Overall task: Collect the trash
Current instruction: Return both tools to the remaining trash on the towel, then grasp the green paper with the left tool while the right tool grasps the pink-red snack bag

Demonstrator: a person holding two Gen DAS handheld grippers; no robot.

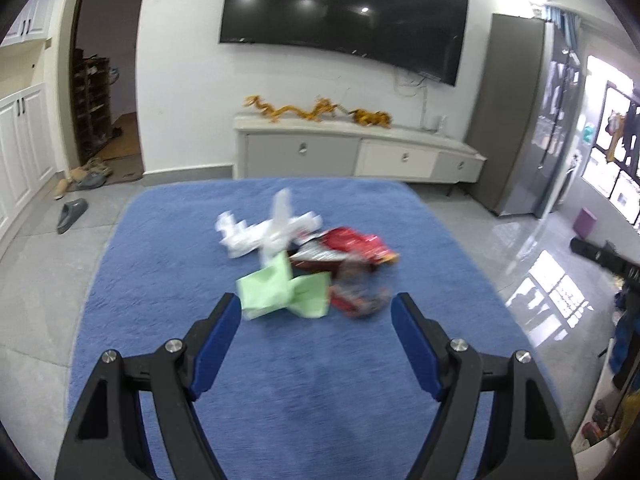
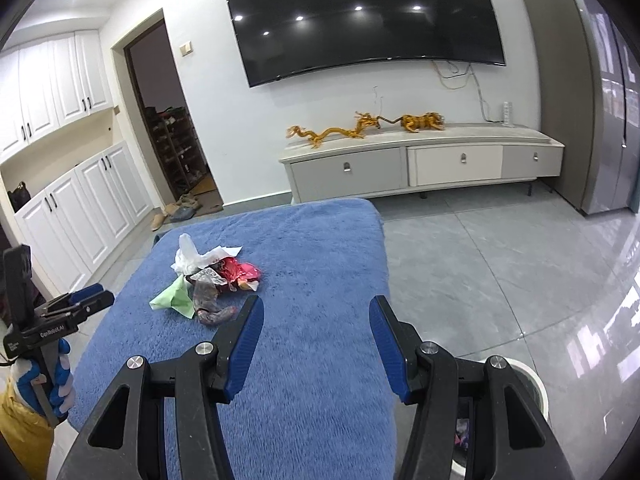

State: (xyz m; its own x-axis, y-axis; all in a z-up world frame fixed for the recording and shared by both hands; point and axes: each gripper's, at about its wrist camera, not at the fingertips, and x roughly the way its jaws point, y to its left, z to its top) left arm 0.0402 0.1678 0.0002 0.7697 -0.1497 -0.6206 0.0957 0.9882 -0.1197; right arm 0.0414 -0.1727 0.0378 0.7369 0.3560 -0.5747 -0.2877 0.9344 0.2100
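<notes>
Left wrist view: my left gripper [image 1: 316, 316], jaws apart, sits nearest the green paper [image 1: 284, 292], dead ahead.

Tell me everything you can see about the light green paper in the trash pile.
The light green paper is a thin, creased sheet, folded and crumpled into angular flaps. It lies on the blue fuzzy cover, at the pile's edge nearest the grippers. A dark crumpled wrapper touches one side; white plastic lies just behind. The open left gripper is before it, not touching.
</notes>
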